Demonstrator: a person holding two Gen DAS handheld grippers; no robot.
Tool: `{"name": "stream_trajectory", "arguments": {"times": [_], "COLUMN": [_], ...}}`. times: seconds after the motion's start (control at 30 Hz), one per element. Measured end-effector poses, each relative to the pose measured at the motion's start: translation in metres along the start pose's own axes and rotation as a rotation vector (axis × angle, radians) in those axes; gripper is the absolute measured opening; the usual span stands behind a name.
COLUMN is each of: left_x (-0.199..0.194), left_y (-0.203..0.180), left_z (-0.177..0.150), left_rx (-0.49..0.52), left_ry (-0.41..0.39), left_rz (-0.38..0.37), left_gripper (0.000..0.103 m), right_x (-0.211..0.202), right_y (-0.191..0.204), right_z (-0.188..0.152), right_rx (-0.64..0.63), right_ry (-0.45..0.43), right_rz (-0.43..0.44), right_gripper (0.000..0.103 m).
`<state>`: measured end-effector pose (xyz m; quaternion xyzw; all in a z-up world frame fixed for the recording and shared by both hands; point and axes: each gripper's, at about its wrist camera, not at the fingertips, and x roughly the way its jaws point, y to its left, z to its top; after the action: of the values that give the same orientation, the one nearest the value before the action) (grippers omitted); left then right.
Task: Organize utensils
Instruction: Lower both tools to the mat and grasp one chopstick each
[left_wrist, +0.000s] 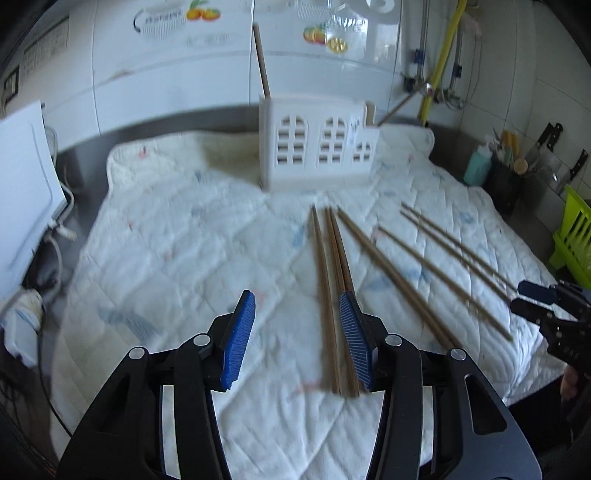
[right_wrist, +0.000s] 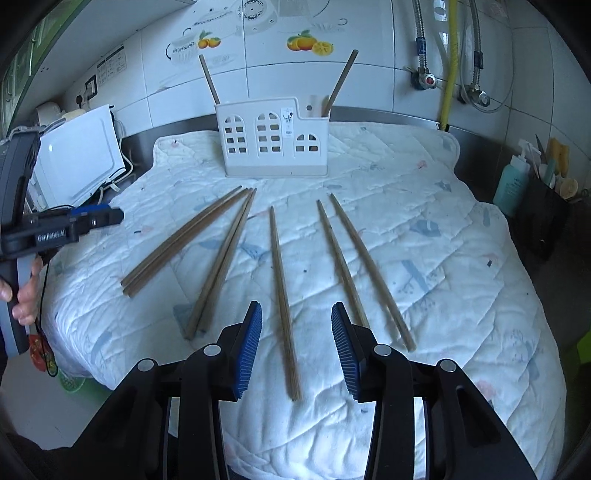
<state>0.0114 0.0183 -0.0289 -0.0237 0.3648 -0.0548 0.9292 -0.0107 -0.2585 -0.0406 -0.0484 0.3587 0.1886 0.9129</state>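
Several brown wooden chopsticks (right_wrist: 280, 280) lie fanned out on a white quilted mat (right_wrist: 443, 258). A white utensil caddy (right_wrist: 275, 138) with arched cut-outs stands at the mat's far edge and holds two upright chopsticks (right_wrist: 341, 79). My right gripper (right_wrist: 296, 347) is open, its blue pads either side of the near end of the middle chopstick. My left gripper (left_wrist: 297, 338) is open above the mat, with a bundle of chopsticks (left_wrist: 330, 291) just inside its right pad. The caddy (left_wrist: 317, 144) shows ahead of it. The right gripper (left_wrist: 546, 302) shows at the right edge.
A white appliance (right_wrist: 79, 158) with cables sits left of the mat. A teal bottle (right_wrist: 511, 184) and a black holder (right_wrist: 546, 218) with tools stand at the right. A green rack (left_wrist: 574, 240) is at the far right. The tiled wall carries pipes (right_wrist: 450, 62).
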Motion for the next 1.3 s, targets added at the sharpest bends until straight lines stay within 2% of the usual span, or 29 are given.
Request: {"name": "stream_trajectory", "arguments": {"times": [0.13,0.2,0.33,0.6,0.67,0.87,1.03,1.3], "left_x": [0.011,0.018,0.029,0.04,0.042,0.044,0.045,0.044], "left_y": [-0.005,-0.01,-0.011,-0.012,-0.014,-0.026,-0.026,-0.027], "left_z": [-0.021,-0.027,-0.033,-0.034,-0.034,-0.036,-0.036,-0.036], "left_rx": [0.001,0.006,0.007,-0.011,-0.009,0.045,0.035,0.045], "left_ry": [0.04,0.058,0.076,0.075,0.065,0.035,0.021,0.01], "left_rz": [-0.03,-0.042,-0.037,-0.051,-0.041,0.009,0.021,0.036], "left_gripper": [0.04,0.032,0.026,0.026,0.02,0.019,0.015,0.005], "right_x": [0.004,0.007,0.01,0.017,0.02,0.024,0.026,0.024], "right_y": [0.001,0.001,-0.002,-0.002,-0.002,-0.004,-0.001,0.01], "right_z": [-0.009,-0.013,-0.019,-0.026,-0.026,-0.029,-0.031,-0.035], "right_rx": [0.01,0.019,0.039,0.053,0.057,0.063,0.043,-0.035], "right_ry": [0.013,0.021,0.03,0.043,0.046,0.038,0.018,-0.026], "right_rz": [-0.007,-0.006,-0.004,0.0,0.0,0.001,-0.013,-0.068], "right_gripper": [0.034,0.033,0.031,0.03,0.026,0.025,0.024,0.01]}}
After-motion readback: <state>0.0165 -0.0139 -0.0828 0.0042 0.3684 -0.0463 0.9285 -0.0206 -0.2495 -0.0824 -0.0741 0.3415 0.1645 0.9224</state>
